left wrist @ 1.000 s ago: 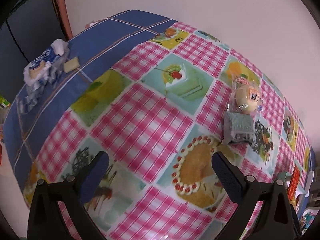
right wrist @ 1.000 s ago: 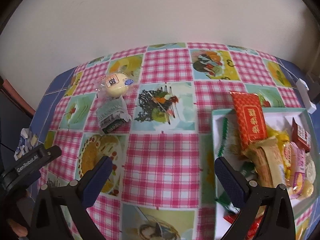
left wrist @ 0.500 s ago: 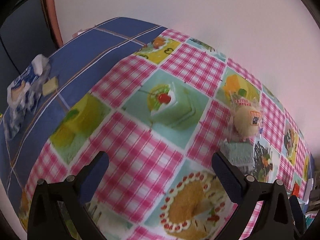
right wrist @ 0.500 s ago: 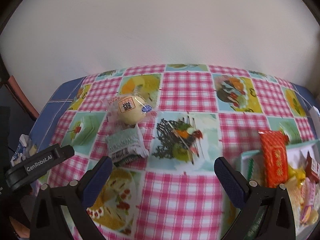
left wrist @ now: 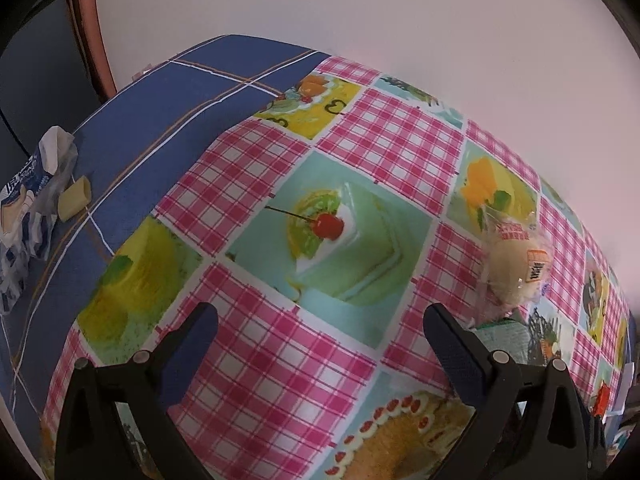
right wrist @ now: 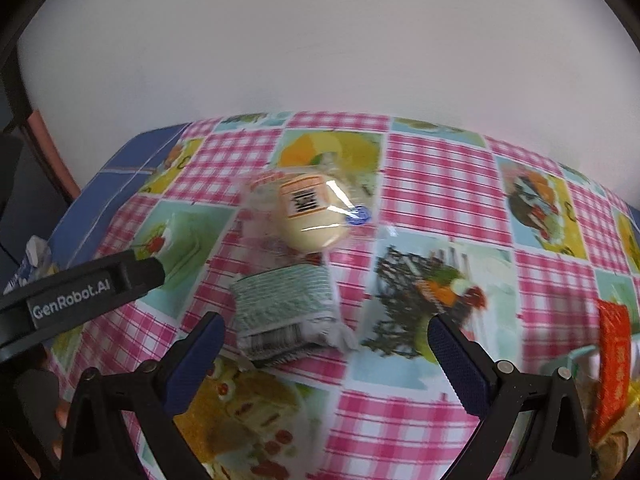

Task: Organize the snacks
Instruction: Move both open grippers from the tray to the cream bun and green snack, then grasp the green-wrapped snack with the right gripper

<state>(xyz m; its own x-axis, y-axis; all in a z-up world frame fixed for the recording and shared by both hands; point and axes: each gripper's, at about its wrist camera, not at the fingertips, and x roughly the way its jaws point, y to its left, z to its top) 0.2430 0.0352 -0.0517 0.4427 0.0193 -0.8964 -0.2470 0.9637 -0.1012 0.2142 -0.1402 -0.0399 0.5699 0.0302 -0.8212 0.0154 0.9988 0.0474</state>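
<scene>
Both cameras have closed in on the loose snacks. Right hand-held gripper [right wrist: 324, 354], wide open and empty, lines up on the green packet [right wrist: 286, 312] beside the wrapped bun [right wrist: 314, 216]; left hand-held gripper [left wrist: 320, 340] waits open, empty, above the surface [left wrist: 248, 360].

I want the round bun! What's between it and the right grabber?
The green-striped packet lies between the right gripper and the round bun, touching the bun's wrapper; the right wrist view shows it.
</scene>
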